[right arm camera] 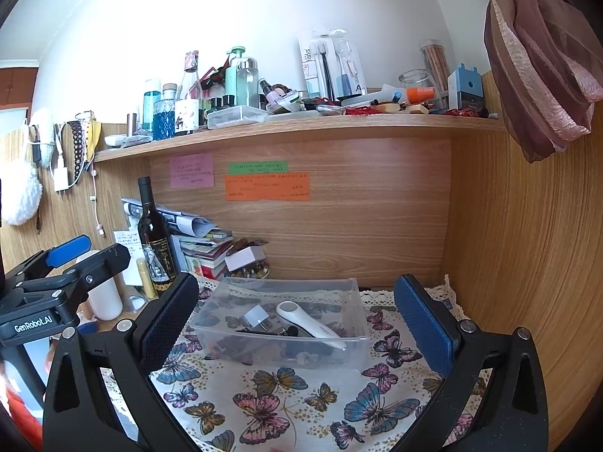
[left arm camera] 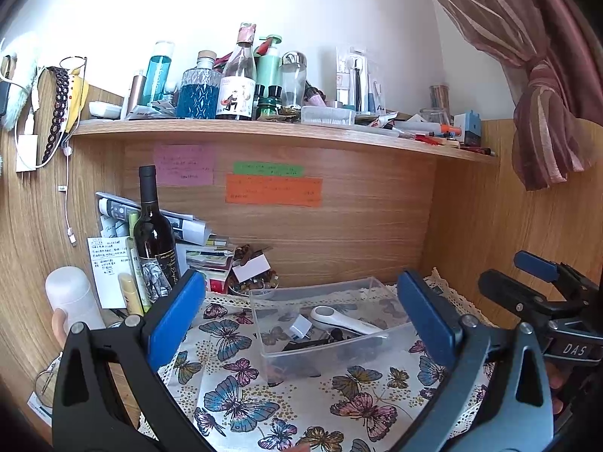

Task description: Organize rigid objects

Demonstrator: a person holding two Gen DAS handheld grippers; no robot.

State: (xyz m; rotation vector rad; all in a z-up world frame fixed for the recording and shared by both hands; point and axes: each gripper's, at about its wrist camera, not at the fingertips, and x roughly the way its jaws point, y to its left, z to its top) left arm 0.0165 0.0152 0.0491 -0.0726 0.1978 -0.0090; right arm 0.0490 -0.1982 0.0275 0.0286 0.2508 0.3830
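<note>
A clear plastic bin [left arm camera: 388,350] [right arm camera: 352,352] sits on the butterfly cloth [left arm camera: 241,395] [right arm camera: 271,399]. Inside lie a white handheld device [left arm camera: 339,318] [right arm camera: 309,320], a small white plug adapter [left arm camera: 301,326] [right arm camera: 254,316] and several dark small items. My left gripper [left arm camera: 301,316] is open and empty, just in front of the bin; it shows at the left of the right wrist view [right arm camera: 71,256]. My right gripper [right arm camera: 297,324] is open and empty, in front of the bin; it shows at the right of the left wrist view [left arm camera: 542,275].
A dark wine bottle [left arm camera: 152,233] [right arm camera: 152,237], a paper stack [left arm camera: 203,252] [right arm camera: 205,248] and a white cylinder [left arm camera: 71,297] stand at back left. The wooden shelf [left arm camera: 264,130] [right arm camera: 301,128] above is crowded with bottles. A wooden side panel [right arm camera: 527,245] and curtain [left arm camera: 542,94] close the right.
</note>
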